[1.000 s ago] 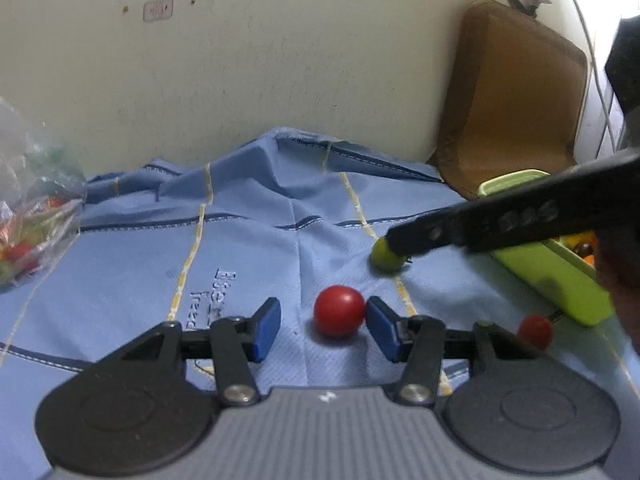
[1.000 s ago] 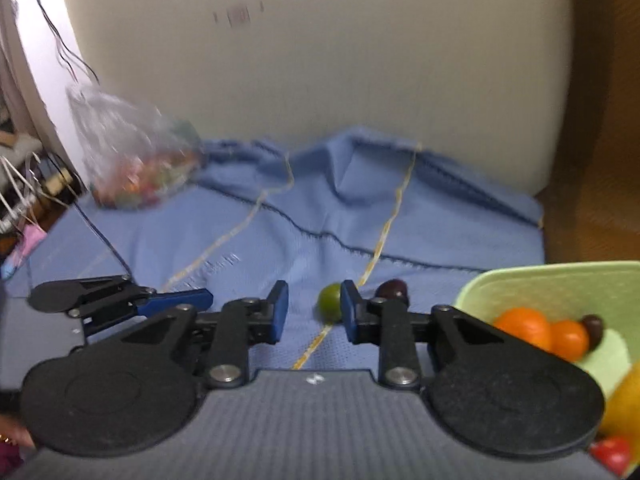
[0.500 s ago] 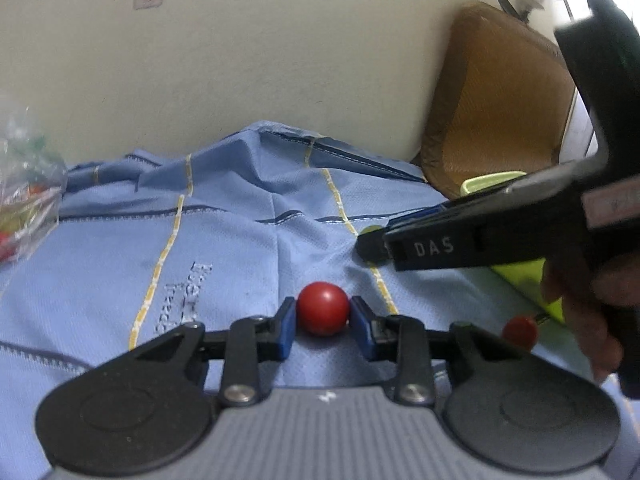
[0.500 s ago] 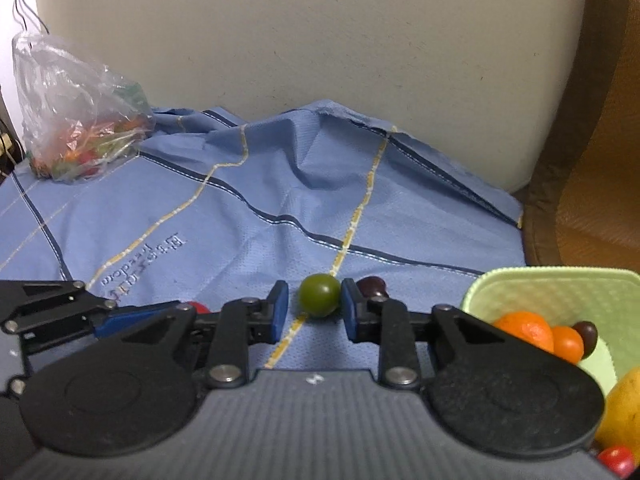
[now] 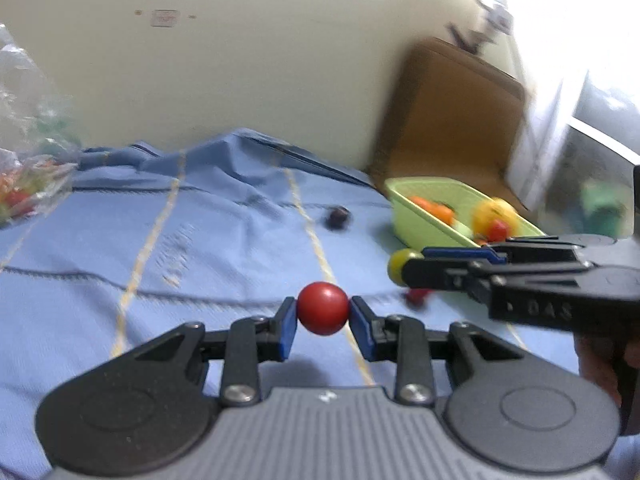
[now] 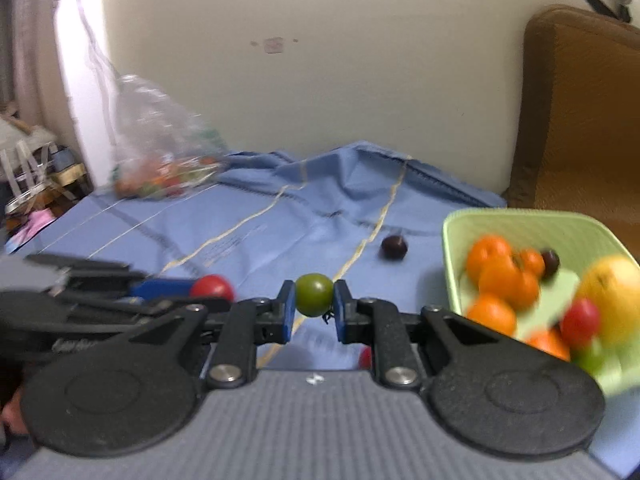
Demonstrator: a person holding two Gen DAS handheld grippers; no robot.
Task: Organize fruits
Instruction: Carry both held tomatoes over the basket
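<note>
Since a second ago both tools have gone from straddling fruit on the cloth to pinching it and lifting it clear. The red tomato is clamped between the blue pads of the left gripper, raised above the blue cloth; shadow on the fabric below it. The green tomato is squeezed between the pads of the right gripper, also off the cloth.

Left wrist view: right gripper comes in from 3 o'clock, green tomato at its tip, at about 2 o'clock from the red one, well apart. A small red fruit lies on the cloth just under that tool, blurred. Dark purple fruit at 12 o'clock of the red tomato, resting on the cloth alone.

Green basket at 3 o'clock of the green tomato in the right wrist view, holding oranges, a yellow fruit, another red tomato, a dark one. Motion blur there. Clear plastic bag of mixed fruit at 10 o'clock, far side of the cloth by the wall. Brown chair behind the basket at 1 o'clock.
</note>
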